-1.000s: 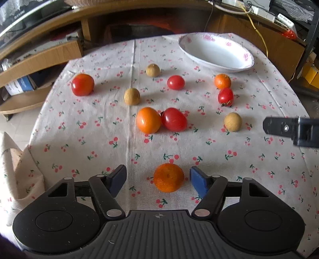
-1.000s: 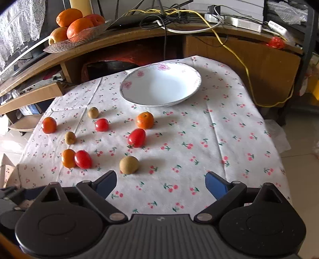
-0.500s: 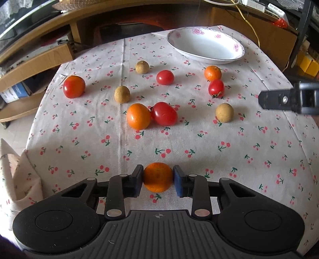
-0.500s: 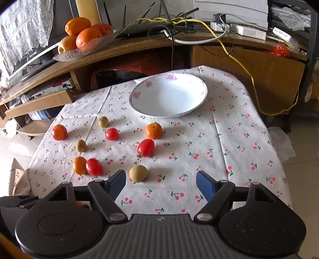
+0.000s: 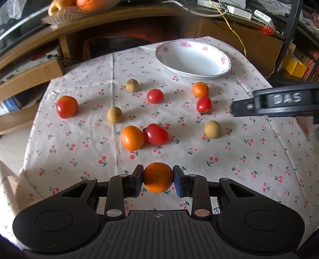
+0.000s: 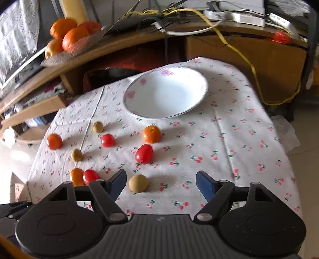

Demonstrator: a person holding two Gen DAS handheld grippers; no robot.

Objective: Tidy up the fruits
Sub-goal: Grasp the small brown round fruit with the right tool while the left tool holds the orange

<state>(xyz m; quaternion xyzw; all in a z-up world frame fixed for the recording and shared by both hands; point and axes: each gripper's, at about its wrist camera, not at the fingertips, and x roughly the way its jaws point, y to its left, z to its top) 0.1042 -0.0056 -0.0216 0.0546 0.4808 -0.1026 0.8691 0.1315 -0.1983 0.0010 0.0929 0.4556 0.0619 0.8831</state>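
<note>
L gripper (image 5: 158, 178): clamped on mandarin (image 5: 158, 177), near edge, lifted for transfer.
R gripper (image 6: 161, 183): fingers apart, brown fruit (image 6: 138, 183) lined up between.
Bowl (image 5: 223, 68): far right, empty; judged drop-off pt.

In my right wrist view, my gripper's left finger (image 6: 117, 184) covers the lower parts of the orange fruit (image 6: 76, 176) and the red tomato (image 6: 90, 176) beside it. The basket of oranges (image 6: 69, 37) on the shelf is blurred. In my left wrist view that basket (image 5: 79, 8) is cut off by the top edge, and my right gripper's body (image 5: 279, 102) runs off the right edge, so its fingers stay unseen there.
</note>
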